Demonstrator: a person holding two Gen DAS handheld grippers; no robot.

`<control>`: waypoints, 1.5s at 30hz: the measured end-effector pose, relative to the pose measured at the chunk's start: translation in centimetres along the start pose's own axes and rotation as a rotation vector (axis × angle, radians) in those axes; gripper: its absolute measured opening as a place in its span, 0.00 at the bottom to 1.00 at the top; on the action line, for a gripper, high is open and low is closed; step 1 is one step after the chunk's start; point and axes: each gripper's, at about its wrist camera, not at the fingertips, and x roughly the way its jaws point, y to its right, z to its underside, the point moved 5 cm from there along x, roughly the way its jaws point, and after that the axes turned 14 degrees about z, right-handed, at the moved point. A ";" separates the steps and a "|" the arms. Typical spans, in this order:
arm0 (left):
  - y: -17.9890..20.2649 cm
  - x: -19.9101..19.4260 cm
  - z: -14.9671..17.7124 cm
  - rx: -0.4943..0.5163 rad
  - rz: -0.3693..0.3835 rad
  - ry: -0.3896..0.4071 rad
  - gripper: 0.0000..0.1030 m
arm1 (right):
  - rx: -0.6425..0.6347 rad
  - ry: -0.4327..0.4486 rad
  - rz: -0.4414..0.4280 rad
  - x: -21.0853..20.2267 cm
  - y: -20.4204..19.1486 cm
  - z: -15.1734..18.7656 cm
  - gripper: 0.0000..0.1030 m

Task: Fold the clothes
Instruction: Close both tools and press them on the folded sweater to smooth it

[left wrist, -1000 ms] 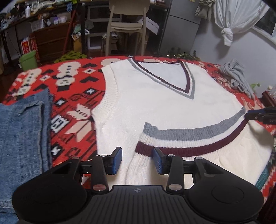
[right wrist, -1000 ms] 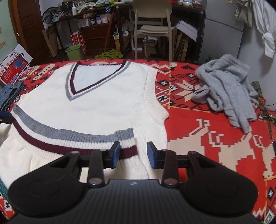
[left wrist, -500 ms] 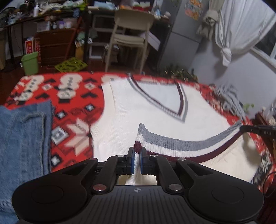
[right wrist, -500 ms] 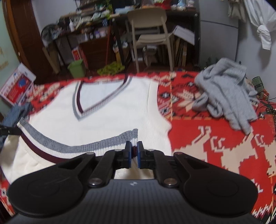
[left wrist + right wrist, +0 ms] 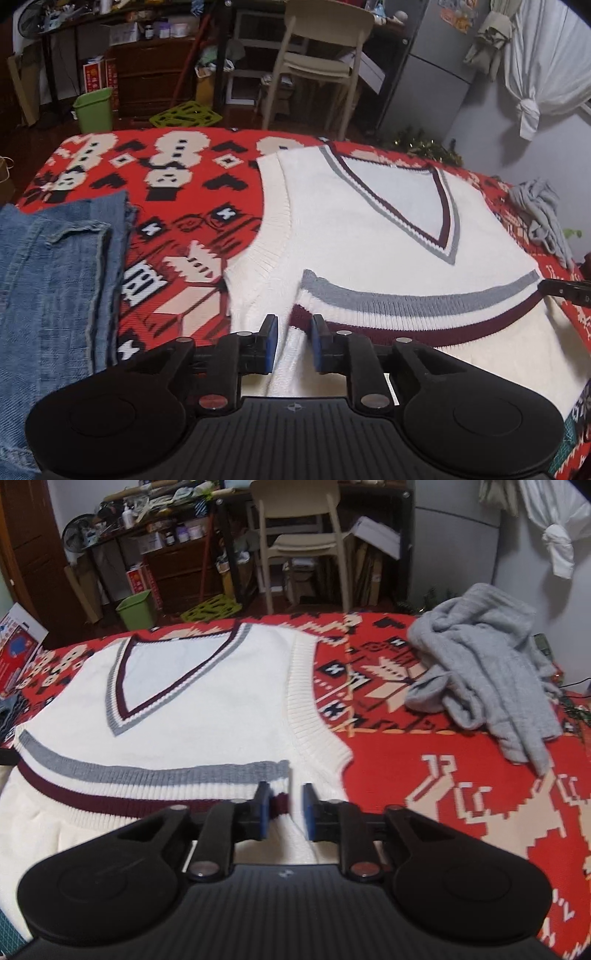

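A cream sleeveless V-neck vest (image 5: 369, 240) (image 5: 207, 731) lies flat on the red patterned blanket (image 5: 166, 221) (image 5: 424, 760). Its bottom part is folded up, so the grey and maroon striped hem (image 5: 406, 299) (image 5: 147, 775) runs across the middle of the vest. My left gripper (image 5: 294, 341) is open at the hem's left corner, with the cloth lying between its blue pads. At the hem's right corner my right gripper (image 5: 286, 812) is also open. The tip of the right gripper (image 5: 565, 291) shows at the edge of the left wrist view.
Folded blue jeans (image 5: 55, 277) lie left of the vest. A crumpled grey sweater (image 5: 487, 672) (image 5: 543, 214) sits to the right. Beyond the far edge stand a beige chair (image 5: 321, 55), a green bin (image 5: 135, 609) and cluttered shelves.
Both grippers closed on the hem corners, carried the hem up over the vest, and have now opened and let it go. The hem lies farther up than before.
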 end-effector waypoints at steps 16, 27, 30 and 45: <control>0.1 -6.1 6.3 -0.050 -0.037 -0.052 0.40 | 0.039 -0.013 0.009 -8.1 2.5 5.5 0.43; 0.0 -7.0 8.7 -0.137 -0.033 -0.036 0.40 | 0.135 -0.034 0.009 -9.3 4.3 8.5 0.47; -0.1 -6.9 9.1 -0.148 -0.035 -0.052 0.40 | 0.143 -0.048 0.022 -9.0 4.7 9.0 0.47; 1.8 -6.7 9.7 -0.028 -0.081 -0.078 0.06 | 0.160 -0.100 -0.023 -8.4 5.0 10.6 0.08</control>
